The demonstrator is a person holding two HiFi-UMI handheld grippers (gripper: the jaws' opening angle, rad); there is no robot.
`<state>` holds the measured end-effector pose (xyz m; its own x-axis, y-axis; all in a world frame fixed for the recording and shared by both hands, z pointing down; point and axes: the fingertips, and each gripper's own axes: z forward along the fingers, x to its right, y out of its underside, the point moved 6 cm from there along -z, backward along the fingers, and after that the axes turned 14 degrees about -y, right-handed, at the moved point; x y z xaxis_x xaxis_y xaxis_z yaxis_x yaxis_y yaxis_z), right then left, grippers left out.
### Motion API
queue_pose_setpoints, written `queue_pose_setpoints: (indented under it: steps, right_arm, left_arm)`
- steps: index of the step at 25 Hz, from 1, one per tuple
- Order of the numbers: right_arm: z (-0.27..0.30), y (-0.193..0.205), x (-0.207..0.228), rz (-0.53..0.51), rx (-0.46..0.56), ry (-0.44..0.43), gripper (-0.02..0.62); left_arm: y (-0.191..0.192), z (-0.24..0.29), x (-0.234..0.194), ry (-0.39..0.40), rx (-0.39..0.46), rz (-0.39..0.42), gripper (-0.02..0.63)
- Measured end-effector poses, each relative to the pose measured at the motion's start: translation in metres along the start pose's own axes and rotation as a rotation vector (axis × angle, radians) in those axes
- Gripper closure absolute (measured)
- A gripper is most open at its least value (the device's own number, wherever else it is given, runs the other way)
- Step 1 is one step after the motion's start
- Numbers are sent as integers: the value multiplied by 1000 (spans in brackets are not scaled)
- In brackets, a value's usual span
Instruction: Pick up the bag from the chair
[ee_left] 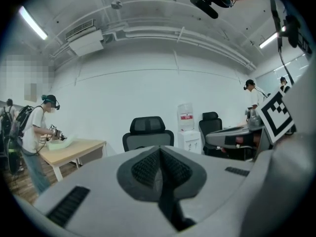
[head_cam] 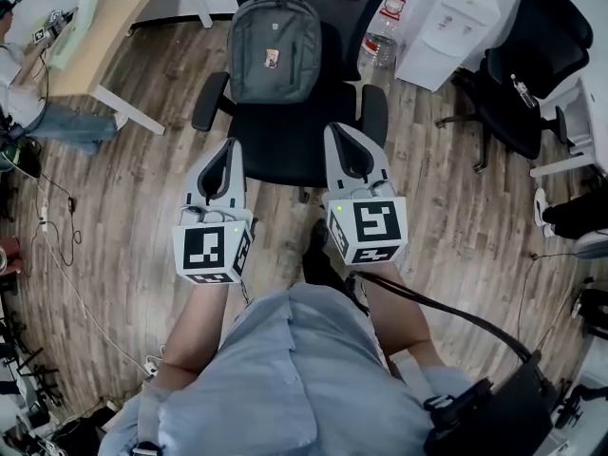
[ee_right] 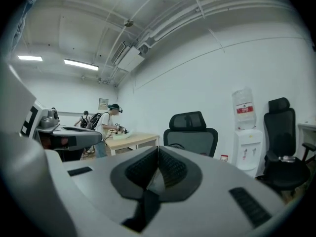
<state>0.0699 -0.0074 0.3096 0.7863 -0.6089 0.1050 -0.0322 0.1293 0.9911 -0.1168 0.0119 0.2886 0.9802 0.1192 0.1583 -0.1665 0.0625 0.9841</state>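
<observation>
At the far left we see a person in jeans (head_cam: 62, 122) standing by the long edge of a light wooden desk (head_cam: 114, 36). Its near corner points toward the middle of the room, well apart from us. Next comes the left gripper (head_cam: 230, 145), held just short of the front edge of the seat. Its own view shows the ribbed pads clenched together with nothing between them. It points level across the room, which reads to us as a ready pose more than a reach. Beyond it is the black mesh office chair (head_cam: 285, 145) with the grey fabric backpack (head_cam: 274, 46) on it. The backpack stands upright at the back edge of the seat and leans on the backrest, probably so that it will not slump. Its top handle is up, which we judge the easiest place to take it. The right gripper (head_cam: 335, 131) hangs beside the left one at the same front edge, likewise pressed shut and empty. We think both must part their jaws before going in. Further right a clear water bottle with a red label (head_cam: 382, 31) stands on the floor just beside a white water dispenser (head_cam: 446, 22). After that comes a second black office chair (head_cam: 527, 74). We count one backpack, two grippers, two chairs, one desk, one bottle and one dispenser.
</observation>
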Motion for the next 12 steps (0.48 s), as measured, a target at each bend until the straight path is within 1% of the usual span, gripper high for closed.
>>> queue_pose_setpoints:
  steps: [6,9,12]
  right_arm:
    - [45,-20,48,-3,16,-28,594]
    - [60,-29,67,-15,21,-28,594]
    - [78,-38,78,-30,22,-34,594]
  left_arm:
    - [-25,66,8,-8,34,31,604]
    - [-33,87,10,-16,53,33,604]
    - [-38,104,1,-31,62,21,604]
